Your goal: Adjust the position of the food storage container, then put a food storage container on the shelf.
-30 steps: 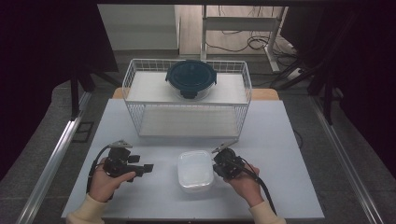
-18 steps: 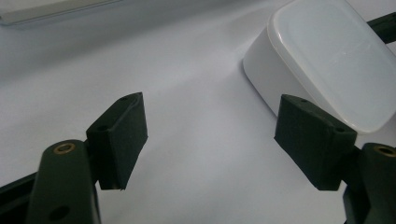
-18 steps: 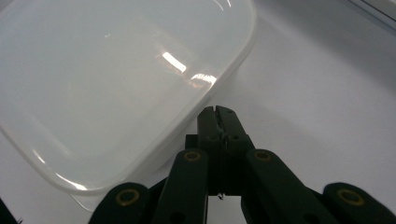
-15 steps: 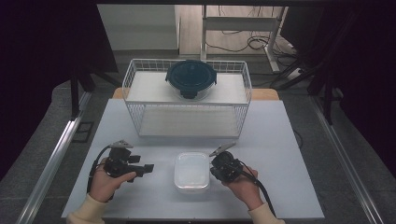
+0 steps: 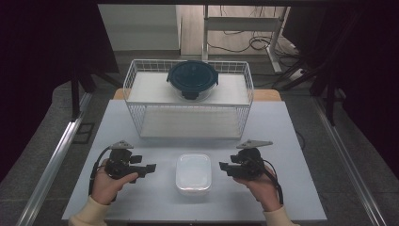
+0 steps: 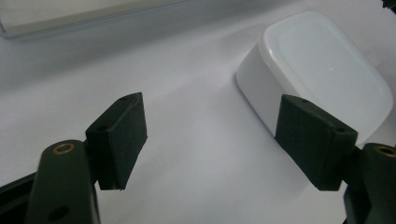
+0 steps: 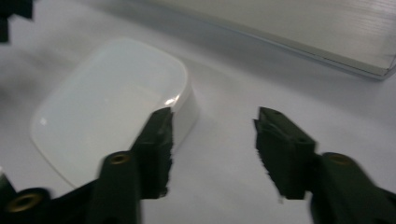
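Observation:
A white rounded-rectangle container (image 5: 193, 172) lies on the pale table (image 5: 282, 132) near its front edge, between my two grippers. My left gripper (image 5: 151, 168) is held to its left, pointing at it, open and apart from it. In the left gripper view the container (image 6: 322, 70) lies beyond the right jaw, and the left gripper (image 6: 210, 119) has bare table between its jaws. My right gripper (image 5: 222, 166) is off to the container's right, clear of it. Its jaws have just been opening, and in the right gripper view the right gripper (image 7: 214, 123) holds nothing, with the container (image 7: 112, 112) beyond its left jaw.
A white wire basket (image 5: 188, 110) stands at the back of the table. Inside it, a round container with a dark blue lid (image 5: 192, 79) rests on a white board. Dark surroundings and metal rails flank the table on both sides.
The right gripper was up against the container's right edge and nudged it slightly left. It has since drawn away to the right and opened. The left gripper has not moved.

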The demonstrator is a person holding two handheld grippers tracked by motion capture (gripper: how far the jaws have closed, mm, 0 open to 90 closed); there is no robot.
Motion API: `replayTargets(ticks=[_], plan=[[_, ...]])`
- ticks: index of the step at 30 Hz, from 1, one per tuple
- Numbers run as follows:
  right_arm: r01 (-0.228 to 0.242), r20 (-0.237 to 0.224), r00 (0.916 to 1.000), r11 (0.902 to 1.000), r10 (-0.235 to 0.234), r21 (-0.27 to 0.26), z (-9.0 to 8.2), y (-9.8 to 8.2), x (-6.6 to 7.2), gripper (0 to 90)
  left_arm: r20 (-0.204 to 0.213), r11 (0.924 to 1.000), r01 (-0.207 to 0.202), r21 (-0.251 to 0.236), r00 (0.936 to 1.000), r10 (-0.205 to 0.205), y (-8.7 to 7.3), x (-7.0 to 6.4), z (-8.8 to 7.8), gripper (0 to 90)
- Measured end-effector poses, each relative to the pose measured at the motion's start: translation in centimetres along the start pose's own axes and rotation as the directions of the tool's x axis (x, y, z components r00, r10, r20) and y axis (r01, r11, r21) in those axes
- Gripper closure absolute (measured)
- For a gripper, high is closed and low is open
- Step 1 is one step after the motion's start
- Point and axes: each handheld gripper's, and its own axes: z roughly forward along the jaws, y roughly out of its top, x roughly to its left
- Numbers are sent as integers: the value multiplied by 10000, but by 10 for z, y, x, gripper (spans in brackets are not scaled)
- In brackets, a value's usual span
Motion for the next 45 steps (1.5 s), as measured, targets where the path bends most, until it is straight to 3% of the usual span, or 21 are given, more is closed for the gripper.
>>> replayTargets(ticks=[3, 9, 21, 30, 33, 36, 40, 45], plan=[[-154, -194, 9997, 9998, 152, -137, -2, -1, -1, 354, 113, 10000, 23, -67, 9999, -22, 1, -4, 1, 240], [-578, -1148, 9918, 9982, 558, -140, 1, -4, -4, 315, 214, 9998, -25, -192, 9998, 29, 1, -8, 1, 241], [-598, -909, 9941, 9982, 600, 45, 6, -5, -5, 316, 257, 9995, 121, -289, 9996, -114, 1, -7, 2, 236], [-823, -1248, 9886, 9963, 845, 229, 12, -8, -2, 350, 490, 9995, 179, -266, 9987, -165, 3, -14, 10, 234], [-865, -1520, 9843, 9958, 900, 294, 15, -8, 1, 362, 713, 9989, 387, -283, 9968, -366, 3, -17, 14, 232], [-939, -1675, 9808, 9948, 995, 405, 20, -9, 3, 375, 1056, 9972, 723, -189, 9919, -699, 3, -17, 20, 233], [-1236, -2011, 9707, 9910, 1313, 505, 27, -11, 3, 396, 1659, 9916, 1292, 6, 9779, -1275, 3, -17, 30, 241], [-1440, -2355, 9597, 9879, 1536, 576, 33, -12, 5, 428, 2128, 9828, 1845, 43, 9602, -1812, 5, -19, 39, 256]])
